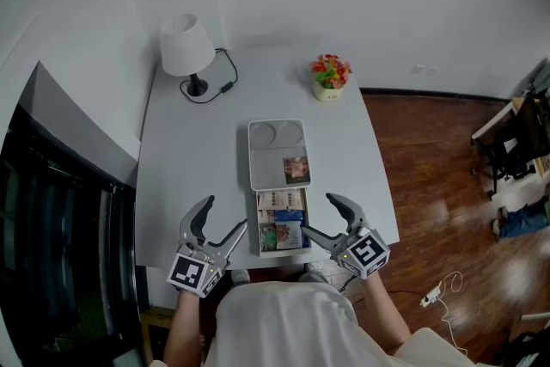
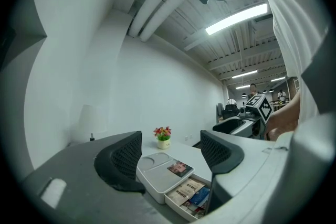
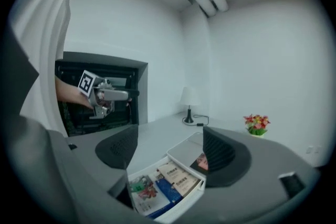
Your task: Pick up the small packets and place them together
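Note:
A white box [image 1: 271, 155] stands mid-table with its drawer [image 1: 260, 226] pulled out toward me. Several small packets lie in the drawer: a beige one [image 1: 280, 200], a blue one [image 1: 290, 217] and a green-red one [image 1: 269, 237]. Another packet [image 1: 296, 168] lies on the box's lid. My left gripper [image 1: 225, 215] hovers open just left of the drawer, with nothing between its jaws. My right gripper [image 1: 318, 214] is open and empty just right of the drawer. The left gripper view shows the lid packet [image 2: 180, 168] beyond the left gripper [image 2: 171, 153]. The right gripper [image 3: 169, 150] frames the drawer packets [image 3: 168, 181].
A white lamp [image 1: 186, 47] with a black cable [image 1: 225, 77] stands at the table's far left. A small flower pot [image 1: 330, 77] sits at the far right. A dark cabinet [image 1: 51, 211] borders the table on the left; wooden floor [image 1: 447, 185] lies to the right.

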Demonstrator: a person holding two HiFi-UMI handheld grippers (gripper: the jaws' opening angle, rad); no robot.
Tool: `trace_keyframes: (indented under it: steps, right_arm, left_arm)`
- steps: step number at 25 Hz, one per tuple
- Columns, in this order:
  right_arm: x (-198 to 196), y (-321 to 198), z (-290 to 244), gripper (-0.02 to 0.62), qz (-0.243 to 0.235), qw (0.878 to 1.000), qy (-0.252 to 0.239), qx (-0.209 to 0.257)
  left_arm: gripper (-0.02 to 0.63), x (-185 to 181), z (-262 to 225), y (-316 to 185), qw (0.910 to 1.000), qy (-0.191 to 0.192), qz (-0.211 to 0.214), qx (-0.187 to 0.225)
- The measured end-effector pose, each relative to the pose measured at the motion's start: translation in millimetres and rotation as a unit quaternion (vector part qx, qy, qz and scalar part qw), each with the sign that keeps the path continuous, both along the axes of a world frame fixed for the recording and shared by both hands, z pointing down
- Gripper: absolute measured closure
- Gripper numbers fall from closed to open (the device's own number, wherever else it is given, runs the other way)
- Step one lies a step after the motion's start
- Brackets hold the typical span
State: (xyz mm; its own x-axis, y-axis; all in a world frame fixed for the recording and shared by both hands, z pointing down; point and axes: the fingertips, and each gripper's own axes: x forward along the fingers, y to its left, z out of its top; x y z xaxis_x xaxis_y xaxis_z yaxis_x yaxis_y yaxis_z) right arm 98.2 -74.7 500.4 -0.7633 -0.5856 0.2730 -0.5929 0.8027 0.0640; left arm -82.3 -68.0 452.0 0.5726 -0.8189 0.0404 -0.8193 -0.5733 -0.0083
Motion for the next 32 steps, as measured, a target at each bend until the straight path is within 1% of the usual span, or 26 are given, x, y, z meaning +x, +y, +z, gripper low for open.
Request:
trace_keyframes:
  steps: [3,5,9,10,11,14,20,21,22,27,29,31,32]
  right_arm:
    - [-11,-3,34,0.214,-0.025,0.998,0.044,-0.042]
    - [-20,-6,52,0.214,-0.038,0.995,0.071,-0.059]
    - [-40,-14,87,0.215,-0.06,0.987,0.132,-0.074]
    - [-45,-14,98,0.225,-0.068,0.983,0.151,-0.073]
    - [-49,-15,108,0.289,-0.077,0.98,0.172,-0.07]
    - [-64,-14,141,0.293,-0.102,0.966,0.23,-0.066]
    - [-88,-21,194,0.295,-0.139,0.933,0.325,-0.07]
    - [-92,-23,200,0.311,-0.143,0.928,0.337,-0.069]
    - [-95,-26,206,0.357,-0.145,0.923,0.349,-0.069]
    - [-96,-36,242,0.357,-0.157,0.895,0.411,-0.076]
    - [-98,-38,244,0.357,-0.158,0.891,0.419,-0.077]
    - [-98,-41,246,0.44,-0.157,0.888,0.425,-0.075]
    - [-97,-42,249,0.44,-0.156,0.887,0.428,-0.075]
  left_arm:
    - [0.264,-1,5,-1,1.0,-0.003,0.0,-0.005]
    - [0.264,-1,8,-1,1.0,-0.005,-0.002,-0.007]
    - [0.265,-5,12,0,0.9999,-0.009,-0.006,-0.012]
    - [0.265,-6,13,0,0.9998,-0.009,-0.007,-0.013]
    - [0.264,-7,14,1,0.9998,-0.01,-0.009,-0.014]
    - [0.264,-10,17,3,0.9996,-0.011,-0.016,-0.019]
    - [0.264,-20,22,5,0.9992,-0.012,-0.028,-0.027]
    - [0.264,-21,23,5,0.9991,-0.011,-0.03,-0.028]
    - [0.264,-22,24,6,0.999,-0.01,-0.031,-0.03]
    - [0.264,-26,28,6,0.9988,-0.009,-0.035,-0.032]
    - [0.264,-27,29,5,0.9988,-0.008,-0.036,-0.033]
    - [0.264,-29,30,5,0.9986,-0.008,-0.038,-0.036]
    - [0.264,-30,31,4,0.9985,-0.008,-0.039,-0.037]
